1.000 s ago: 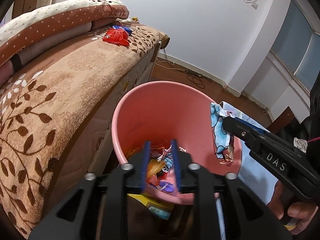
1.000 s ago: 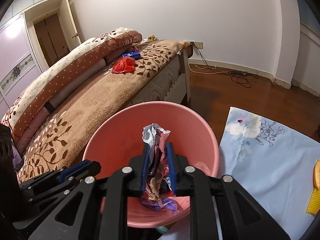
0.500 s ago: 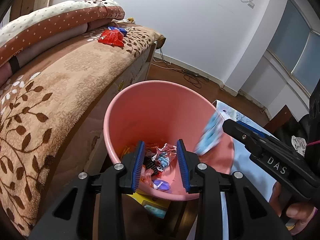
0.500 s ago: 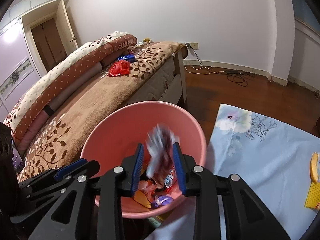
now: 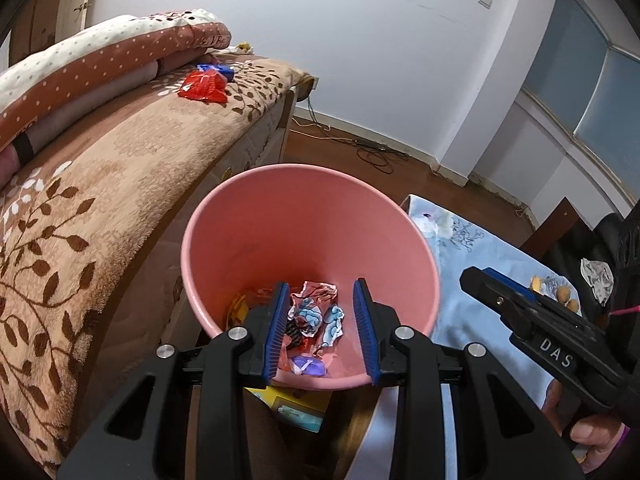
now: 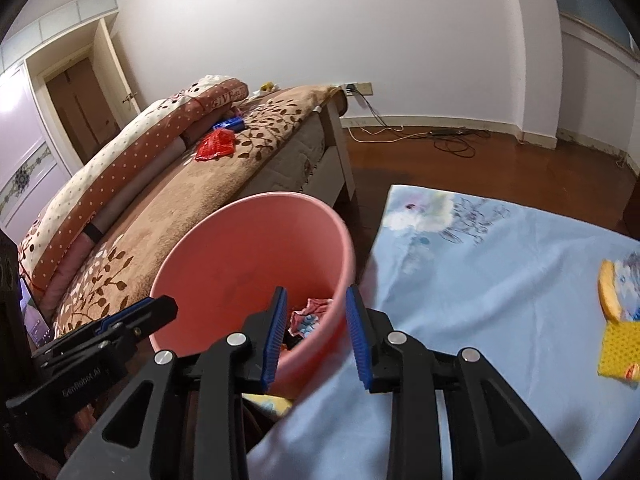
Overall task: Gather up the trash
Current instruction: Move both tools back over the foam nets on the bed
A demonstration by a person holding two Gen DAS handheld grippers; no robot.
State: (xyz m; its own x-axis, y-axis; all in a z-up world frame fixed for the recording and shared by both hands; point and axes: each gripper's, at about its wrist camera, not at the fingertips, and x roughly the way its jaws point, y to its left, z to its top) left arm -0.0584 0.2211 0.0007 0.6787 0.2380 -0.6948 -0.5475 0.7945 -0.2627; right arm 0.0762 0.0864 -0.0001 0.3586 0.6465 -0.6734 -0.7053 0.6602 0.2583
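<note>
1. Left tool (image 5: 322,330): jaws apart, nothing between them, poised over the round pink plastic waste bin (image 5: 256,240).
2. Right tool (image 6: 316,334): jaws have just been opening; they now stand apart and empty, at the bin's 5 o'clock rim.
3. Collected crumpled printed wrappers (image 5: 314,320) lie at the bin bottom.
4. Remaining trash: red foil packet (image 6: 216,145) and blue packet (image 6: 229,123) on the brown leaf-patterned bed blanket (image 6: 192,208), at 11 o'clock from the bin.
5. Judged step: withdraw, then fetch the next item. Lift each tool clear of the rim before swinging.
6. Clearances: the bed edge stands close at the bin's 9 o'clock; the light blue floral cloth (image 6: 500,280) lies at 3 o'clock; open wooden floor (image 6: 480,168) lies at 1 o'clock.
</note>
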